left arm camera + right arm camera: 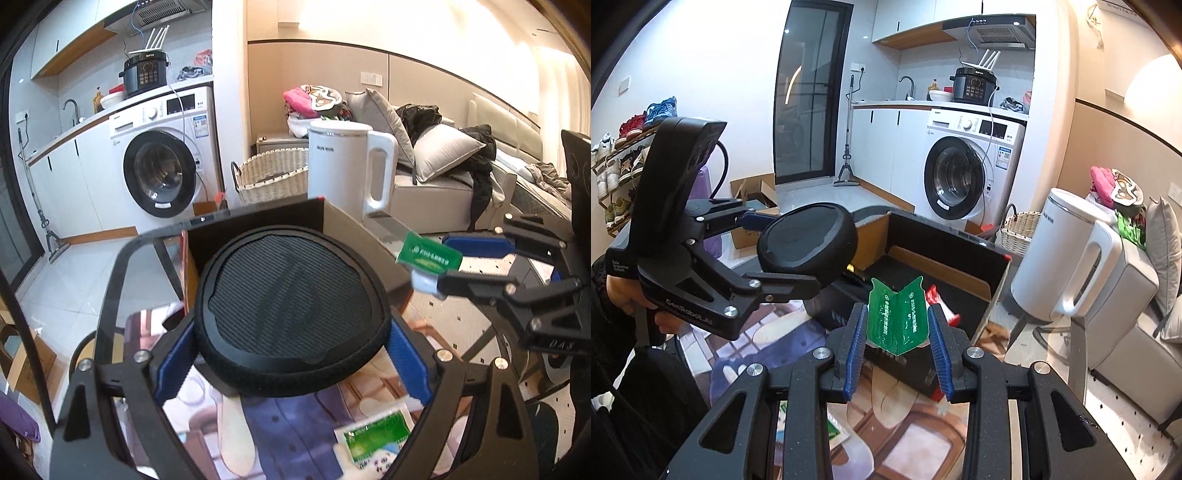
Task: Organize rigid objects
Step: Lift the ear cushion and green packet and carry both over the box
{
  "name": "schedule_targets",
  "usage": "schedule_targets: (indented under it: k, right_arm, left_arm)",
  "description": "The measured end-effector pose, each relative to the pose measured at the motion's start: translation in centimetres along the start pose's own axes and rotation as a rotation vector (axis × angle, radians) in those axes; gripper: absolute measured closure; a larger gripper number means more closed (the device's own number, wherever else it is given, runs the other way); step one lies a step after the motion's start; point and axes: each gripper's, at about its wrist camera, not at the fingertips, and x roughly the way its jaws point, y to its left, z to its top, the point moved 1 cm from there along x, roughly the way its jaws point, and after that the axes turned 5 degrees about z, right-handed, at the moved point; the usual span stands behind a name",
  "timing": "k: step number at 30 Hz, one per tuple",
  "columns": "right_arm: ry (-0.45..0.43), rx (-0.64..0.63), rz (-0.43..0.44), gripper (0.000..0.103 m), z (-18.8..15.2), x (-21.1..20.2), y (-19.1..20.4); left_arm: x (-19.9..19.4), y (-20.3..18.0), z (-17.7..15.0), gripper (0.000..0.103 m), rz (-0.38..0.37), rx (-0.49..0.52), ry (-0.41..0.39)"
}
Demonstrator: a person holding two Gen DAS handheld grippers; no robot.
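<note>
Black round disc point(290, 308), textured top, pinched at its rim between the blue pads of the left gripper point(291, 354); held lifted just in front of the open cardboard box point(945, 258), probably so it can drop inside; green sachet point(897, 319), folded into a V, clamped between the right gripper point(897, 332) pads, also aimed at the box mouth; both seem mid-carry toward the same box; box sits on a glass-topped counter point(118, 280) over a printed picture; inside the box a red-white packet point(936, 299) shows, rest too dark to tell; count: one disc, two green sachets (second sachet point(376, 439) lies flat on the counter, near the left gripper), one box; white kettle point(347, 166) stands beyond the box, one only; wicker basket point(269, 177) behind it.
</note>
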Motion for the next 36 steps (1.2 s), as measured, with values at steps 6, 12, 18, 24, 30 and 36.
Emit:
schedule_targets:
  k: [6, 12, 18, 24, 30, 36]
  right_arm:
    - [-0.008, -0.007, -0.003, 0.07, 1.9, 1.4, -0.7]
    - [-0.004, -0.007, -0.009, 0.07, 3.0, 3.1, -1.8]
    - [0.027, -0.003, -0.015, 0.07, 3.2, 5.5, -2.9]
    - [0.074, -0.015, -0.026, 0.07, 3.0, 8.7, -3.7]
    - [0.109, -0.011, -0.036, 0.07, 2.0, 10.9, -4.6]
    - [0.133, -0.011, -0.047, 0.07, 1.2, 12.3, -5.2]
  left_arm:
    - [1.2, 1.3, 2.4, 0.011, 0.013, -0.019, -0.022]
    - [3.3, 2.0, 3.6, 0.011, 0.026, -0.013, -0.018]
    - [6.7, 2.9, 3.8, 0.011, 0.042, -0.023, 0.006]
    - [9.5, 3.2, 3.3, 0.011, 0.055, -0.026, 0.025]
    - [11.6, 3.5, 2.4, 0.011, 0.071, -0.026, 0.048]
    - [12.8, 3.1, 1.8, 0.011, 0.08, -0.018, 0.06]
